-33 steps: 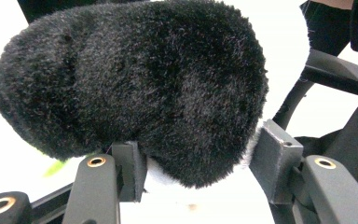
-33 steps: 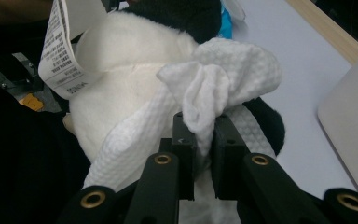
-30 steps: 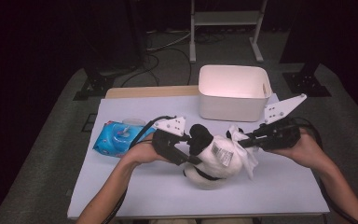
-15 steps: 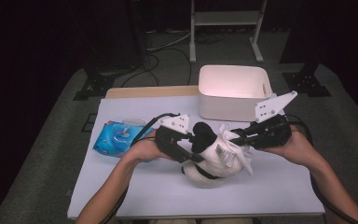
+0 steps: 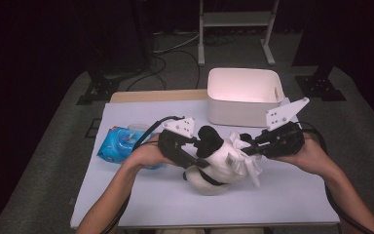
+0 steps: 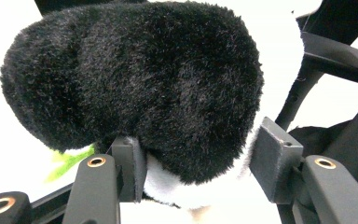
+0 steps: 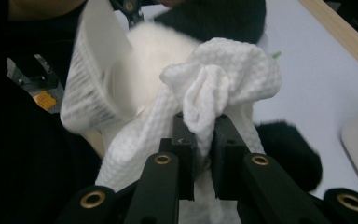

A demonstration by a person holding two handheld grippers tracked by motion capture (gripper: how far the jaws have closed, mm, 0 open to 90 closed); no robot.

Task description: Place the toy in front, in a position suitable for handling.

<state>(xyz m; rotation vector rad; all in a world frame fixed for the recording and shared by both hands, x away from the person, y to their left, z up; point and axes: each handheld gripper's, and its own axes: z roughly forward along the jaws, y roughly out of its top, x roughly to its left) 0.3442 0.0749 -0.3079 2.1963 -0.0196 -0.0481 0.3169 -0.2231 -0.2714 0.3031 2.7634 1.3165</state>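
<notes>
A black-and-white plush toy [image 5: 213, 170] lies at the middle of the table. My left gripper [image 5: 200, 152] comes in from the left and is shut on one of the toy's black furry limbs [image 6: 135, 79], with a pad [image 6: 129, 163] pressed into the fur on each side. From the right, my right gripper [image 5: 244, 146] is shut on a bunched white wipe [image 7: 223, 79]. The wipe [image 5: 249, 165] rests against the toy's white body. Beside the wipe hangs the toy's white label [image 7: 86, 88].
A white bin [image 5: 233, 114] stands at the back right of the table. A blue wipes packet [image 5: 119, 146] lies at the left, partly behind my left hand. A wooden strip [image 5: 151, 96] runs along the table's far edge. Bare tabletop [image 5: 282, 195] lies in front.
The right gripper has shifted the wipe a little leftward against the toy. The left gripper keeps its hold in the same place.
</notes>
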